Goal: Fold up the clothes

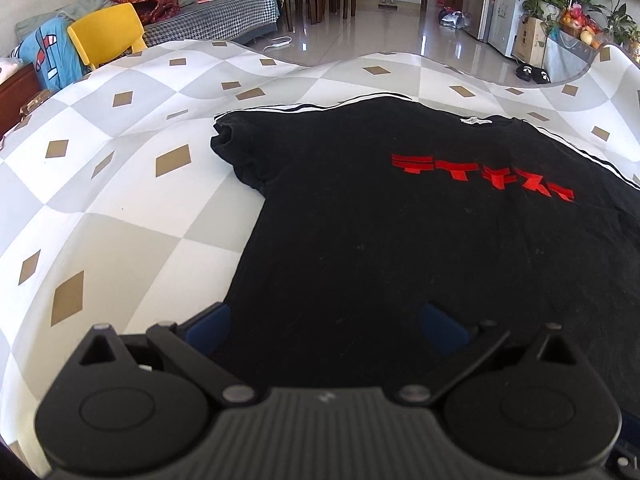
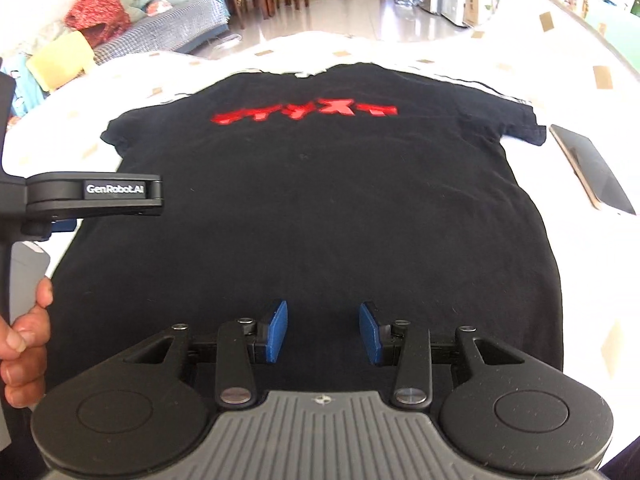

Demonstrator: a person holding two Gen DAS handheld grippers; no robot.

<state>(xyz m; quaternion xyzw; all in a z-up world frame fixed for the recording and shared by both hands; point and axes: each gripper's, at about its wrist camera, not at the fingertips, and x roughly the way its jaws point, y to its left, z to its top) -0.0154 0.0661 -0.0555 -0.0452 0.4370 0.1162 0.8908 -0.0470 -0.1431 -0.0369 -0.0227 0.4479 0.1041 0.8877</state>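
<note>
Black T-shirt spread flat on a checked worktop in a living room.

The worktop cloth (image 1: 120,208) is white and grey with tan diamonds; beyond lie a glossy tiled floor, a sofa (image 1: 224,20) and a yellow chair (image 1: 106,34). The T-shirt (image 2: 312,200) lies with its collar far and hem near, long axis running away from the cameras, red print (image 2: 304,112) across the chest. A phone (image 2: 592,168) rests just right of its right sleeve. The left tool (image 1: 324,324) has its jaws wide apart over the hem's left side, gripping nothing. The right tool (image 2: 323,332) stands part open above the hem, empty.
</note>
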